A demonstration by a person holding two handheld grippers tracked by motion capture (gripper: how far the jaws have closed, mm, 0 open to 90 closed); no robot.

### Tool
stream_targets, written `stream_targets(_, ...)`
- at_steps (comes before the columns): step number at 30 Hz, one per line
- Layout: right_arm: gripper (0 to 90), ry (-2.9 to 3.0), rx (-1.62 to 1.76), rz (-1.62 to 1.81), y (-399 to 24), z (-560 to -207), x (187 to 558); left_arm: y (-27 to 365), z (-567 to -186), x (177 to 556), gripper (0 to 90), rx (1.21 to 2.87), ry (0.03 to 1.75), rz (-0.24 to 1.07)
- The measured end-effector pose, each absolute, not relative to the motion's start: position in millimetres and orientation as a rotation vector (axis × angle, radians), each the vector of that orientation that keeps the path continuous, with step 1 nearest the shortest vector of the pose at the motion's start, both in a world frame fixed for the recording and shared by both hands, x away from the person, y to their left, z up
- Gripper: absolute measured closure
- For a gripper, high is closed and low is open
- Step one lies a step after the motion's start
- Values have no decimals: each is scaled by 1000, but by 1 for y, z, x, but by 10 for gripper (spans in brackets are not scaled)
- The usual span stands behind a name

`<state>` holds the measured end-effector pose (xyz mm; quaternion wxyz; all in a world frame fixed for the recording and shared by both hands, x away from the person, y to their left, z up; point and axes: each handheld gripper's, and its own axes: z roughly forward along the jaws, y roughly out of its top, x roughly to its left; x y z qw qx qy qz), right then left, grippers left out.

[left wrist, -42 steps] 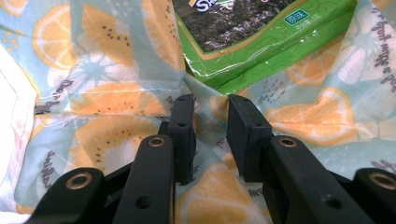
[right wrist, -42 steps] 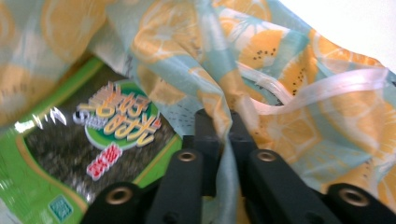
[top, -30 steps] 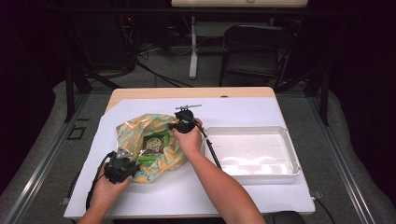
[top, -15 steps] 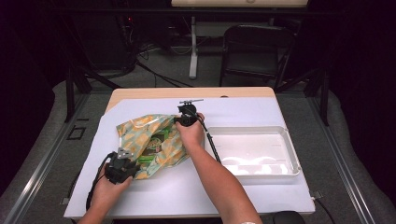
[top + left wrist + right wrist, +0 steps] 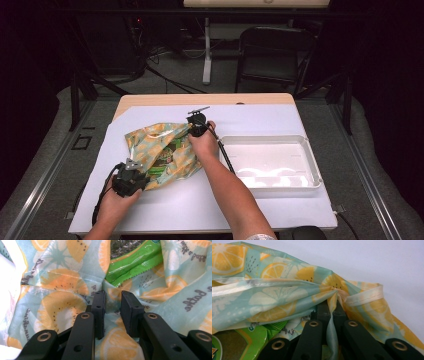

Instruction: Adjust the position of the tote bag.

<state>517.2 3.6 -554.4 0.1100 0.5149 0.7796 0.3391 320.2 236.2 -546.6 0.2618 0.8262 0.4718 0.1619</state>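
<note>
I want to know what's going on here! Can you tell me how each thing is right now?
Orange-slice print plastic bag: lying on the table, mouth held open.
Green snack packet: inside the bag.
White plastic tray: empty.
Left gripper: pinching a bag fold.
Right gripper: shut on the bag's rim.

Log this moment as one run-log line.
left gripper: shut on bag near edge | right gripper: shut on bag rim | green packet: inside bag | white tray: empty, right of bag

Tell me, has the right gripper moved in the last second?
Yes. The right gripper, shut on the bag's rim, has shifted slightly toward the table's far edge and away from the white tray, pulling the bag's mouth wider.
</note>
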Motion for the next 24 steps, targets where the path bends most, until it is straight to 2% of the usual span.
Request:
stream_targets(5, 875, 2296, 1511, 991, 4, -554, 517, 240, -537, 320, 711, 2212, 1269, 434)
stream_targets(9, 874, 2295, 1495, 991, 5, -554, 516, 249, -519, 317, 661, 2114, 1249, 411)
stream_targets(16, 872, 2300, 1482, 969, 6, -554, 515, 247, -480, 319, 601, 2030, 1167, 468)
stream_targets(20, 872, 2299, 1472, 982, 5, -555, 515, 241, -460, 338, 534, 2002, 1147, 535)
stream_targets(24, 871, 2305, 1470, 986, 5, -555, 516, 234, -463, 372, 475, 1987, 1147, 534)
